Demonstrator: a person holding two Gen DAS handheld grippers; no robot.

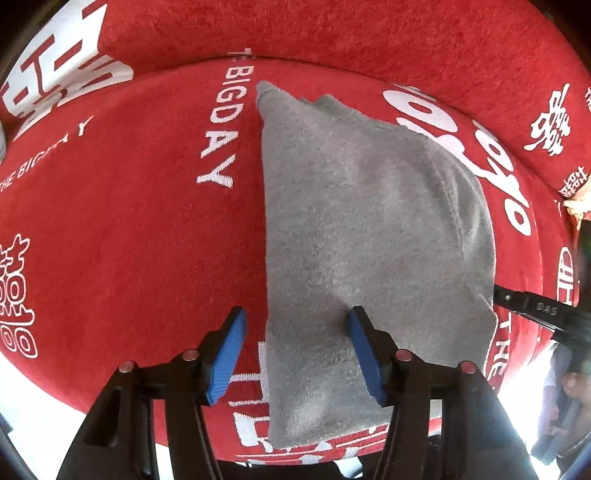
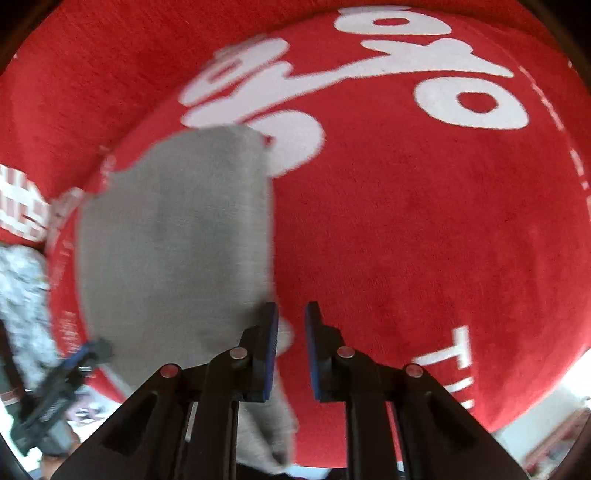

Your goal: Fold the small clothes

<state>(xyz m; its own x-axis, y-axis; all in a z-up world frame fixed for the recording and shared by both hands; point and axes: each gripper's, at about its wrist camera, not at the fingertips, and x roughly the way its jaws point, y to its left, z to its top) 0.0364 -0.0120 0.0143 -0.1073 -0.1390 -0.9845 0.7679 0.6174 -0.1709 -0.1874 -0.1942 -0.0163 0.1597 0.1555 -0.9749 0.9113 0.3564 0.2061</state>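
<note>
A grey knit garment [image 1: 365,229] lies folded lengthwise on a red cloth with white lettering [image 1: 122,221]. My left gripper [image 1: 295,325] is open above the garment's near left edge, its blue pads [image 1: 227,354] holding nothing. The right gripper's black finger [image 1: 532,306] shows at the garment's right edge. In the right wrist view, the garment [image 2: 173,236] lies to the left, blurred by motion. My right gripper [image 2: 291,321] is open by a narrow gap at the garment's right edge, empty. The left gripper [image 2: 59,380] shows at lower left.
The red cloth [image 2: 424,221] covers a cushioned seat with a raised back [image 1: 369,33]. A grey-white fluffy item [image 2: 22,295] lies at the far left. The seat's front edge drops to a bright floor [image 1: 517,398] at lower right.
</note>
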